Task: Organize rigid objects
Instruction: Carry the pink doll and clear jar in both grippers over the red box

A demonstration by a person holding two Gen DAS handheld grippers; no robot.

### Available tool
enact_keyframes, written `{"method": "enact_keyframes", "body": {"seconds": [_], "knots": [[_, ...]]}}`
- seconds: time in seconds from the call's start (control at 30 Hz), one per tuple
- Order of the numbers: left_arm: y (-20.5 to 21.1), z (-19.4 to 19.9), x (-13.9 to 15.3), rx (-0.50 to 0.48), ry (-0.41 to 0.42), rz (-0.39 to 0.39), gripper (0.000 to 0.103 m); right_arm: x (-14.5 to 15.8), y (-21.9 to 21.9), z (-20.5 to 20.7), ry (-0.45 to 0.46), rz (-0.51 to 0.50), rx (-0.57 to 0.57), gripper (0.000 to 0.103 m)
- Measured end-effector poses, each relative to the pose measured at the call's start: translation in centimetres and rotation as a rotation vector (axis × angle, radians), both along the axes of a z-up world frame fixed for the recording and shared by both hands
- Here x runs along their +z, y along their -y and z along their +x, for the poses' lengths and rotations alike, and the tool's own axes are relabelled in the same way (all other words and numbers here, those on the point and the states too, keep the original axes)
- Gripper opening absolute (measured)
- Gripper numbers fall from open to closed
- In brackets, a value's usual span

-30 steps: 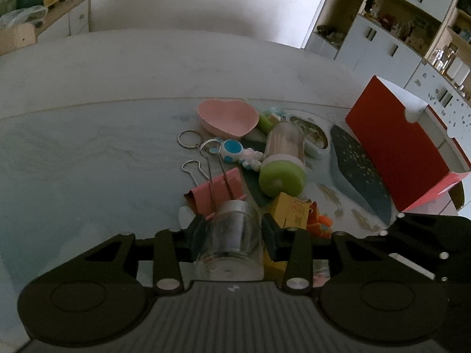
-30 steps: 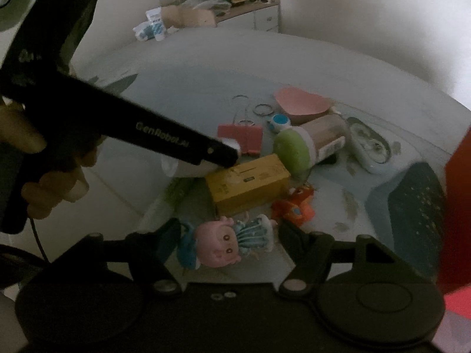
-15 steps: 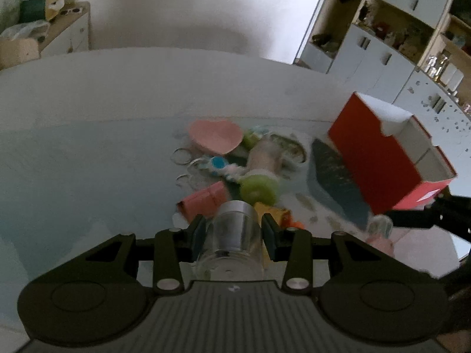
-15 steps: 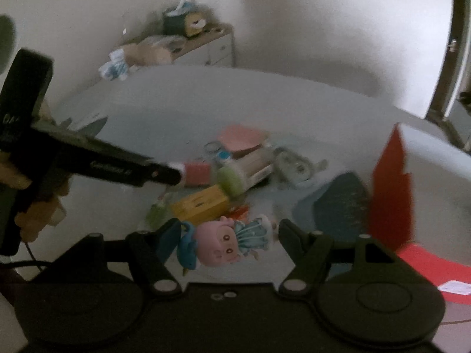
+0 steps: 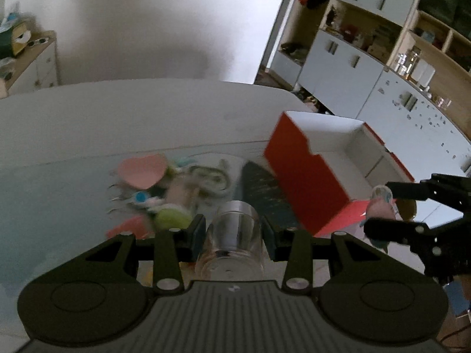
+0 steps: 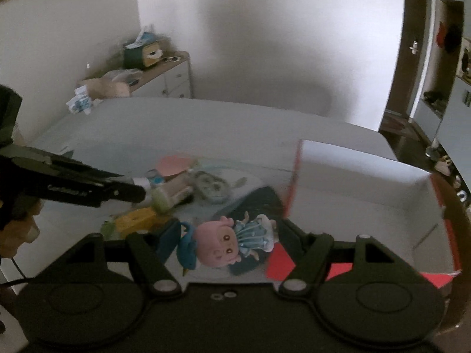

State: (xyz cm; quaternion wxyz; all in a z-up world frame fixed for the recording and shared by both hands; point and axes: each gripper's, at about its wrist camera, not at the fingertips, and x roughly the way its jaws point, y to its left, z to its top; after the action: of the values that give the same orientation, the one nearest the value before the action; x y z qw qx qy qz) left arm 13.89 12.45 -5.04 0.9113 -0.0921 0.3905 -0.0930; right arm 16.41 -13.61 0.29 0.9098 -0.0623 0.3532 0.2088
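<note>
Glass jar and doll carried toward the red box

Left hand-held gripper [image 5: 232, 232] is closed narrowly on a clear glass jar [image 5: 232, 239], pads pressing its round sides, the jar lifted off the table [image 5: 59, 194]. Right hand-held gripper [image 6: 228, 241] stands wider, clamped on a small pink-haired doll [image 6: 232, 242] lying crosswise between the pads, also in the air. An open red box [image 6: 368, 194] with a white inside waits just ahead and to the right. Glass reads as stiff, smooth and breakable: a grip low on the straight wall, as here, seems safest, and it should be set down gently. The doll looks light and hard, with thin parts that could snap; its head and body are the sturdiest holds. Compared with a second ago, both loads sit higher above the clutter of heart dish [image 5: 142, 169], green-capped bottle [image 6: 164, 195] and yellow carton [image 6: 137, 220], and the box has come much nearer in both views. Neither grip has altered.
</note>
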Motion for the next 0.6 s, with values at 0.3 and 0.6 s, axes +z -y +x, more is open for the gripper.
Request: {"method": "enact_keyframes", "body": {"seconds": [0.3,0.6], "knots": [[7.7,3.1,1.1,-0.045,0.019,0.029,0.039,-0.7,7.2,2.9,0.007,-0.01,-0.046,0.073],[13.7,7.0,0.5,-0.064,-0.007,0.014,0.02,-2.6,12.8,6.2,-0.028,0.001,-0.064,0.073]]}}
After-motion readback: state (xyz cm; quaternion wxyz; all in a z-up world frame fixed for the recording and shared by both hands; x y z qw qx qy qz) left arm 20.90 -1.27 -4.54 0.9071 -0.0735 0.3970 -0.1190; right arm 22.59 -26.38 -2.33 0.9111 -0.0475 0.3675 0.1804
